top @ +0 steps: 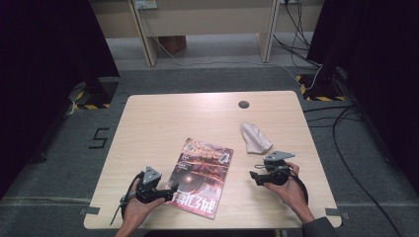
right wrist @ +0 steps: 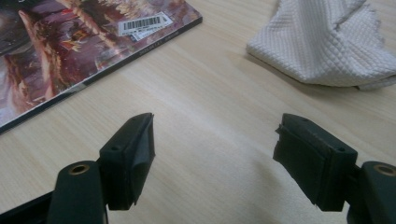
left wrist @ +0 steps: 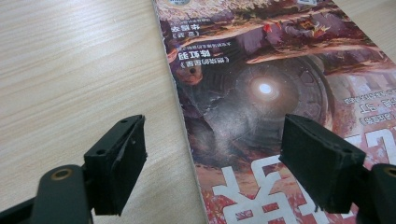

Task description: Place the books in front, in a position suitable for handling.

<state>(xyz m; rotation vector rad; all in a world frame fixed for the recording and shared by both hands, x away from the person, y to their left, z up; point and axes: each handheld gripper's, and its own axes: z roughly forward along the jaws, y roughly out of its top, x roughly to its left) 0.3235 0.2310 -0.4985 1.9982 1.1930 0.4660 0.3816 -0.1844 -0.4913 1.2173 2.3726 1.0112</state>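
Both tongs gaping wide, gripping nothing; magazine (top: pixel 201 177) lying flat.
Left tongs (left wrist: pixel 212 170) straddling its edge; right tongs (top: pixel 255 177) hovering between magazine and cloth (top: pixel 255 138). Risk: jaw skidding over the glossy cover, pushing it away.

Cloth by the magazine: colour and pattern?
Off-white cloth, quilted diamond weave; clearest in the right gripper view.

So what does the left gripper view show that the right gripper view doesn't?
Left gripper view alone: the magazine's dark round cover picture with its bright centre and its big white letters, with the open left tongs straddling the magazine's edge. Right gripper view alone: the white cloth, a barcode label, and the open right tongs over bare wood. Both: the magazine and the wooden table.
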